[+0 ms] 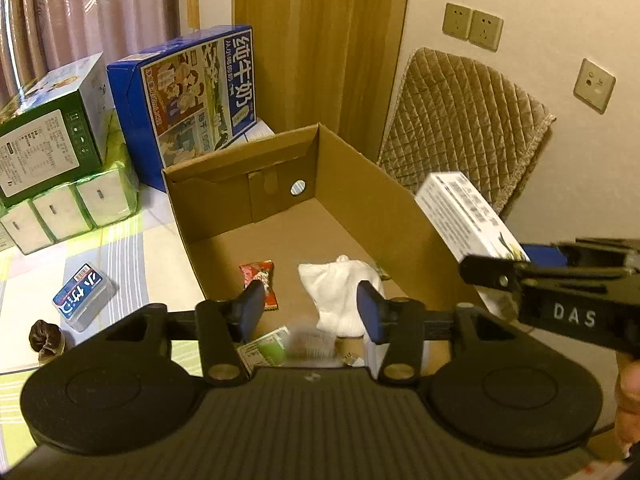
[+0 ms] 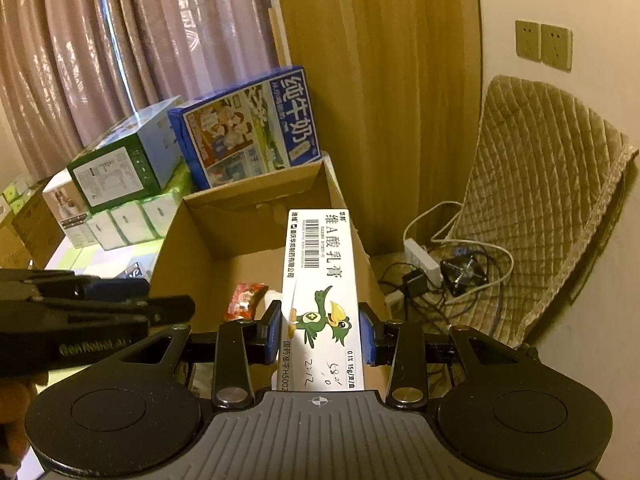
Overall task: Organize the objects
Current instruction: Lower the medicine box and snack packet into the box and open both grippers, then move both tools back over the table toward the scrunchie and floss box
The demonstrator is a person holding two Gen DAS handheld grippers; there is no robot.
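Hand-held gripper apparently clamps ointment box

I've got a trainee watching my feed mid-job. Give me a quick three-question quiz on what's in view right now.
1. True or false: the right gripper is shut on the white carton.
2. Which item lies outside the cardboard box? A) white cloth B) red packet C) blue-label tub
3. Fill in: the left gripper is ____, with nothing between its fingers.

Key: 1 true; 2 C, the tub sits on the mat left of the box; 3 open.
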